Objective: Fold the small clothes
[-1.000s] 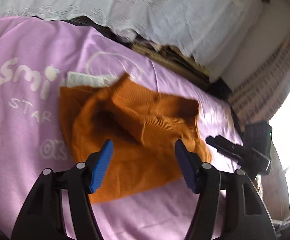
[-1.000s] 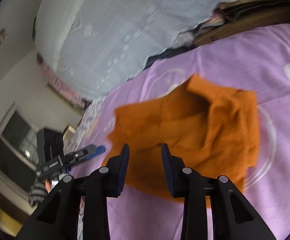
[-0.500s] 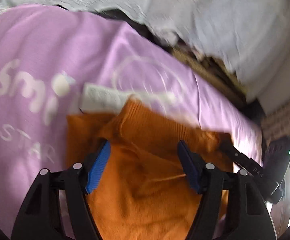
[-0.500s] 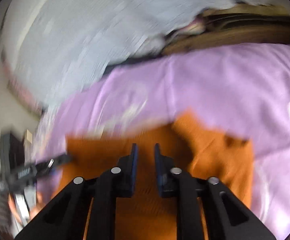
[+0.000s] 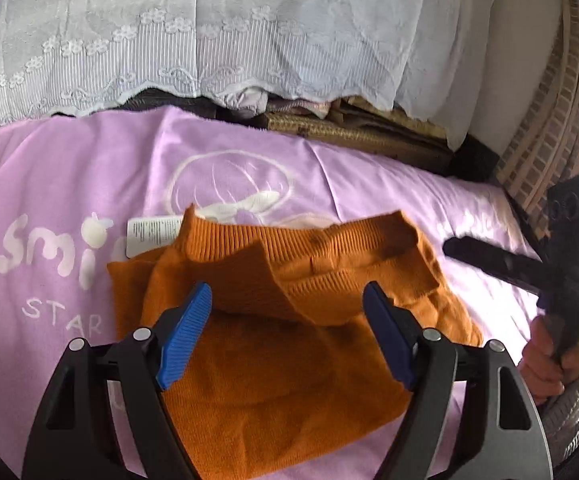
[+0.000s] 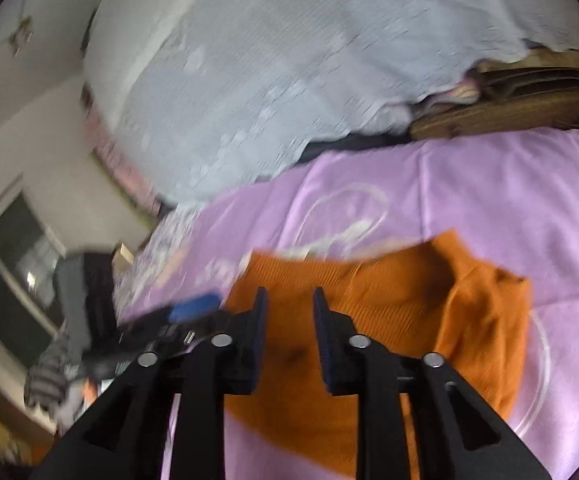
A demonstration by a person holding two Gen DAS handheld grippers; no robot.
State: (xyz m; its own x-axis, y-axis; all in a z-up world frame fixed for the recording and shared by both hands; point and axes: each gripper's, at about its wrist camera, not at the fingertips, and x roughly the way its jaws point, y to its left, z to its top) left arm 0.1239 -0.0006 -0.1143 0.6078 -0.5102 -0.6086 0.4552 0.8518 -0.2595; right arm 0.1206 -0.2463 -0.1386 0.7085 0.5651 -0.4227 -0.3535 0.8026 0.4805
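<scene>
Orange sweater (image 5: 289, 344) flat beneath both empty claws, left (image 5: 287, 334) widening, right (image 6: 287, 336) narrowly parted, reopening.

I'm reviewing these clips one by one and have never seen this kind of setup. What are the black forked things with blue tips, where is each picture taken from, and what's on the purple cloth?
No robot here: a person holds a two-finger gripper in each hand, with a wide-angle camera on each looking along its fingers. One picture looks out from the left gripper, the other from the right gripper. Each also shows in the other's view, at the edge. An orange knitted garment, partly folded, lies on a purple sheet printed in white; a white label sticks out at its far edge. The left jaws have just been opening, wide, above the knit. The right jaws, narrower, have also just been opening. Neither grips anything.
</scene>
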